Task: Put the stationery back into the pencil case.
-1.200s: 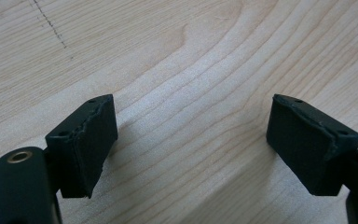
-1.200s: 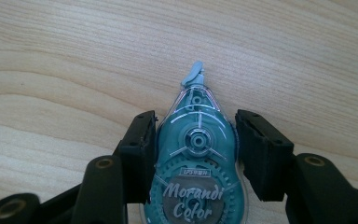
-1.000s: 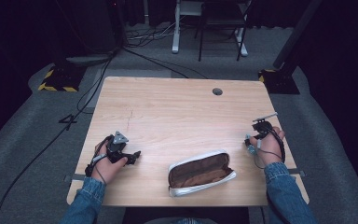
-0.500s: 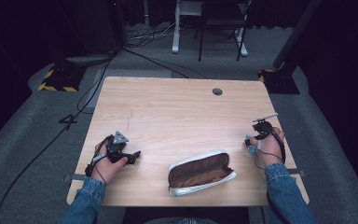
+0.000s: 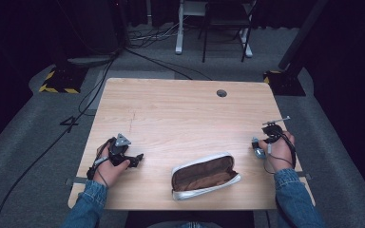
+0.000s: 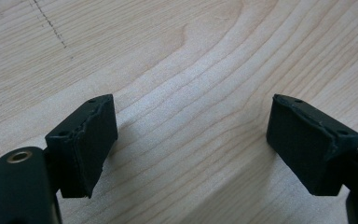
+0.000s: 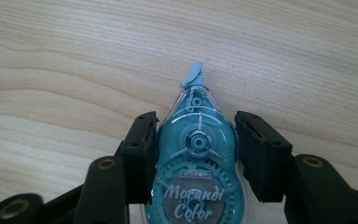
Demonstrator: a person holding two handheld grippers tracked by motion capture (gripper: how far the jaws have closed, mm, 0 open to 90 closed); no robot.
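Nearest the person's edge of the tabletop (image 5: 180, 114), an unzipped silver pencil case (image 5: 205, 175) with a brown lining lies gaping open, between the 2 hands. To its left, the left tongs (image 5: 135, 159) sit low over bare wood; in the left gripper view the left tongs (image 6: 191, 144) stand spread wide with nothing between the pads. To the right, well apart from the case, the right tongs (image 5: 258, 148) pinch a teal correction tape dispenser (image 7: 196, 158) by its 2 flat sides, its pale blue tip pointing away over the wood. The label reads "Morandi Color". Farther off, a round cable hole (image 5: 221, 93) pierces the tabletop.
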